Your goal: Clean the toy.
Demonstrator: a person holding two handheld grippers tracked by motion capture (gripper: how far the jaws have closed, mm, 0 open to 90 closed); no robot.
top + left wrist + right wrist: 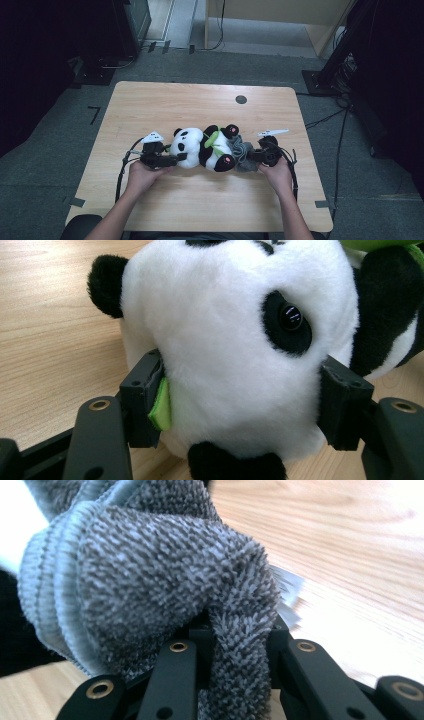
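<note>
Landmark: the plush panda (202, 148), lying on its side near the middle of the wooden table (150, 100).
Hidden: in the right gripper view the grey cloth (150, 575) covers the jaw tips, so where they end is hard to make out; the panda's body is cut off at the left edge there.
Hard to tell: in the left gripper view a green tag sits against one jaw pad; its far end is buried in the fur.
Left gripper (240, 405): at the panda's head end, jaws spread and pressed into both sides of the white head, clamped on it.
Right gripper (240, 630): at the panda's foot end, jaws pinched together on a fold of the grey cloth.
Grey cloth: bunched against the panda's feet, touching them.
Hands: one behind each gripper, on the person's side of the panda.
</note>
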